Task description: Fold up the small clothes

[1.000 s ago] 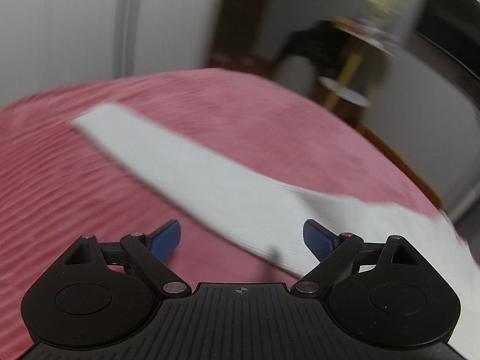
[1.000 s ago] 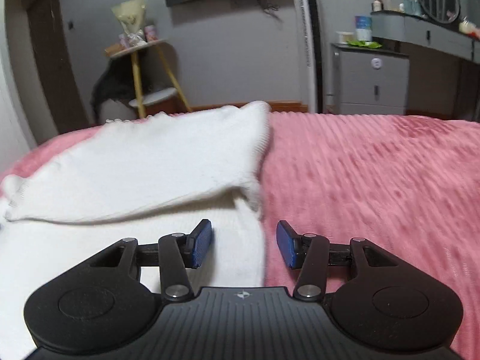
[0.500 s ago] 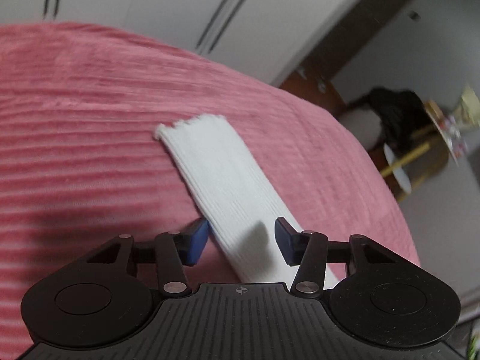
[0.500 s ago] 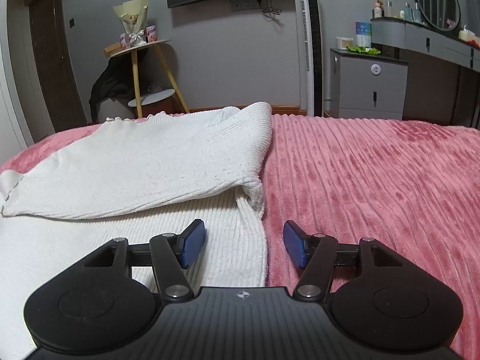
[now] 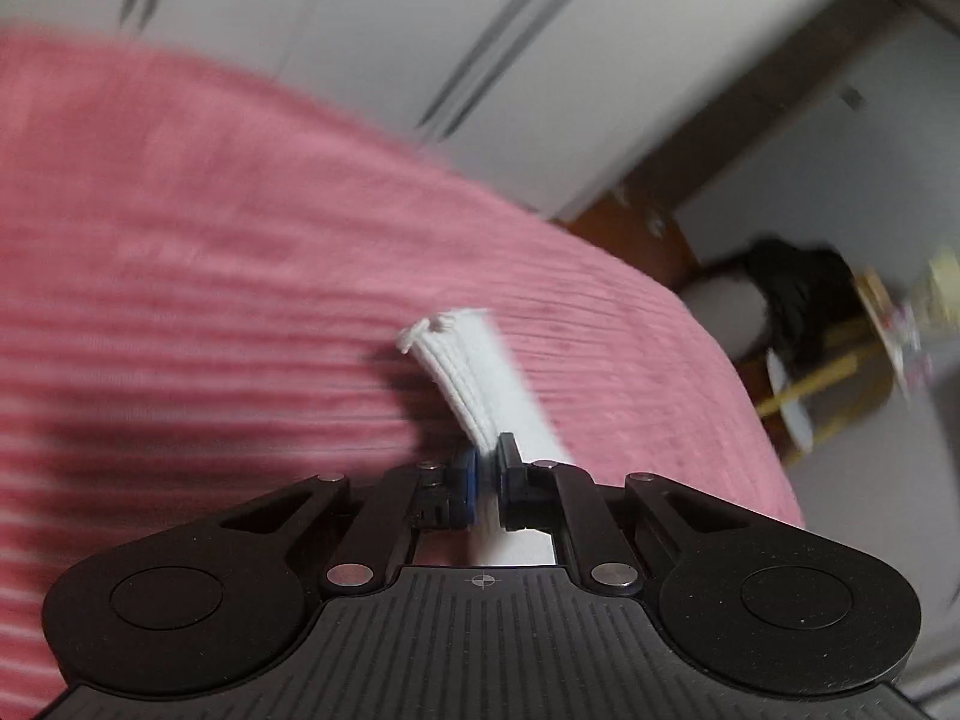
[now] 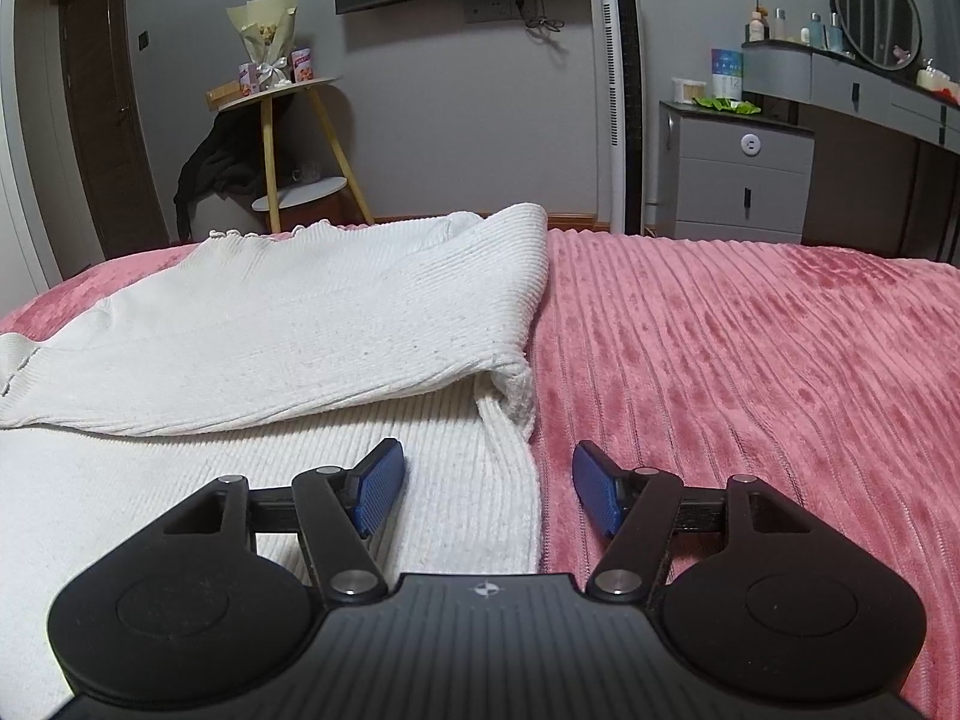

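White sleeve [image 5: 480, 384] is pinched in the left claw [image 5: 487, 483] on the pink bed [image 5: 210, 276], ready to fold onto the sweater [image 6: 288, 324], right claw [image 6: 487, 495] opening, holding nothing.

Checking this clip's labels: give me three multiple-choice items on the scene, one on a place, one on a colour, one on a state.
1. Where does the white sweater lie?
A. bed
B. floor
C. stool

2. What colour is the bedspread?
A. grey
B. pink
C. green

3. How is the left gripper?
A. wide open
B. out of view
C. shut on the sleeve

A: the sweater spreads over the bedspread.
B: pink ribbed plush.
C: its pads pinch the white sleeve.
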A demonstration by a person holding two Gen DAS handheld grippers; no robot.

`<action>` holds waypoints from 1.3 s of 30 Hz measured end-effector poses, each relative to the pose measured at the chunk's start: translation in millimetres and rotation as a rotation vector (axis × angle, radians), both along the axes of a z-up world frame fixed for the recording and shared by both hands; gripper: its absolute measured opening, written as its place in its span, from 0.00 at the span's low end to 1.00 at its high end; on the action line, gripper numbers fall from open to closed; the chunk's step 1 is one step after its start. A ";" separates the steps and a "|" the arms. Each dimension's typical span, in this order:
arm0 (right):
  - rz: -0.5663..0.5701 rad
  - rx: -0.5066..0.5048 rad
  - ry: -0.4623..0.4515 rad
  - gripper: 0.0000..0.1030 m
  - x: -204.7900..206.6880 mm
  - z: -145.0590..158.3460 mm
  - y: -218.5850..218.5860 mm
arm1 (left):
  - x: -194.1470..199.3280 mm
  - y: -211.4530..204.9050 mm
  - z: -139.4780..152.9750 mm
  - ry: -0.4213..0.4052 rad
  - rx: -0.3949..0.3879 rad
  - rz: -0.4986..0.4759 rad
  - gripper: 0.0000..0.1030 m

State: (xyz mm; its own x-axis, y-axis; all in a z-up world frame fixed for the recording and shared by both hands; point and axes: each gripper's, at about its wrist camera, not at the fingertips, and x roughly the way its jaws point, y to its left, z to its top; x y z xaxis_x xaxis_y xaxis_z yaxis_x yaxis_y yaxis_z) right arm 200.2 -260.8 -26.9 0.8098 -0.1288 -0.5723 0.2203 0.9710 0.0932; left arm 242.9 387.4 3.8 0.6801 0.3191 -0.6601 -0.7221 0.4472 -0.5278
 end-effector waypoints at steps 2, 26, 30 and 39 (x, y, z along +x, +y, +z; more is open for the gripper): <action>0.000 0.003 -0.002 0.61 0.2 0.2 -0.4 | 3.5 -28.0 24.0 0.013 0.125 -0.096 0.08; 0.000 0.105 -0.036 0.60 -2.0 0.7 -12.0 | -13.6 -391.2 29.5 0.095 0.588 -0.907 0.55; 0.003 0.119 -0.045 0.60 -2.4 1.9 -12.2 | -40.8 -363.6 28.7 0.182 0.598 -0.775 0.63; 0.161 0.185 -0.096 0.55 -2.8 37.4 38.9 | -78.5 -304.5 -2.6 0.365 0.434 -0.579 0.72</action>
